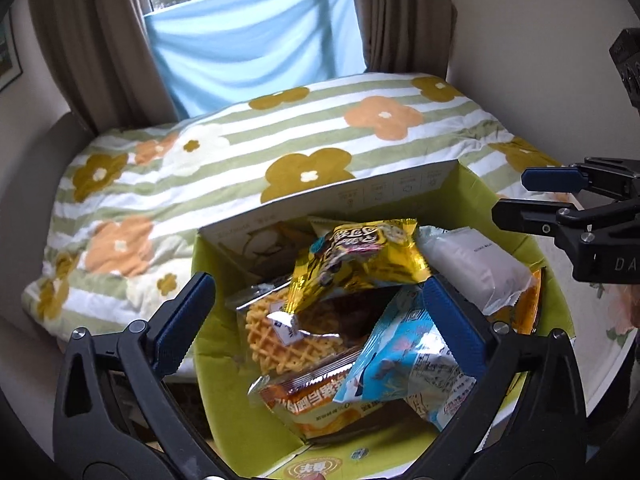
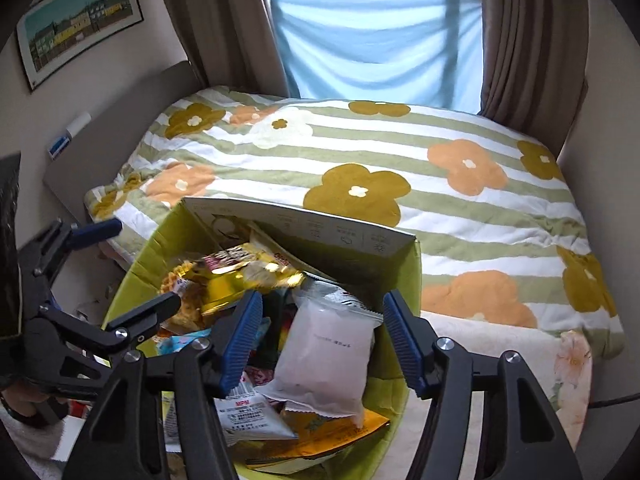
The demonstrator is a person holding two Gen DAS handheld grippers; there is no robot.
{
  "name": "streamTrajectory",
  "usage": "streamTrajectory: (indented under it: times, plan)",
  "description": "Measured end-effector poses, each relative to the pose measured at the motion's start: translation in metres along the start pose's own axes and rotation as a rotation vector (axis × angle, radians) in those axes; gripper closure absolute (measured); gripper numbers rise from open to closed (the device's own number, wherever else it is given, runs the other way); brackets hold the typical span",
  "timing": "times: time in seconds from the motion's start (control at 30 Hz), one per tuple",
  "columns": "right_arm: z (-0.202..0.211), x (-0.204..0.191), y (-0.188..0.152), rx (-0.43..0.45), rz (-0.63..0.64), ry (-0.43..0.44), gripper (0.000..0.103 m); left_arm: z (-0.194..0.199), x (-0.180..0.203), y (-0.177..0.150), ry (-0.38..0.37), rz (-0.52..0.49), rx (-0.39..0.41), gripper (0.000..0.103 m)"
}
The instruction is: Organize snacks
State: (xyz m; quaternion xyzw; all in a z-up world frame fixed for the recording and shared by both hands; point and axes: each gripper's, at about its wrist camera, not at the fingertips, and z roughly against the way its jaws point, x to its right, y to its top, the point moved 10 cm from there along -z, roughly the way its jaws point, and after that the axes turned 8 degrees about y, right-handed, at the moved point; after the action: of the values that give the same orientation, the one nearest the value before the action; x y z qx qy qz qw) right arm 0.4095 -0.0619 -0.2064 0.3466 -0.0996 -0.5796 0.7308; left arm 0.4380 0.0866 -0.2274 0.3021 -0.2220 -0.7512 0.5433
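An open cardboard box (image 1: pixel 476 192) with a green lining stands at the foot of a bed covered by a striped flower quilt (image 1: pixel 240 152), and all the snack packets lie heaped inside it. On top of the heap is a gold foil packet (image 1: pixel 360 260) with bubble lettering too distorted to read. Under it in the box lie a clear-wrapped waffle (image 1: pixel 276 332), an orange packet (image 1: pixel 316 404) printed with Korean characters, and a light blue packet (image 1: pixel 404 360) with small print. A white frosted packet (image 2: pixel 328 348) leans against the box's right side; its single line of print is illegible. Beside it a small white sachet (image 2: pixel 248 412) reads "MPM" in red.

The left hand-held gripper (image 1: pixel 312 320) hangs released above the box, jaws spread wide, grasping nothing. The right hand-held gripper (image 2: pixel 320 340) straddles the white frosted packet with gaps at both pads, not clenched on it.
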Motion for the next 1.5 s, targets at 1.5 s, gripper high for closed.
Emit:
streamTrajectory:
  times: [1.5]
  plan:
    - [0.280, 0.007, -0.089, 0.331, -0.040, -0.182, 0.007, 0.289, 0.066, -0.032, 0.164, 0.283, 0.311, 0.000]
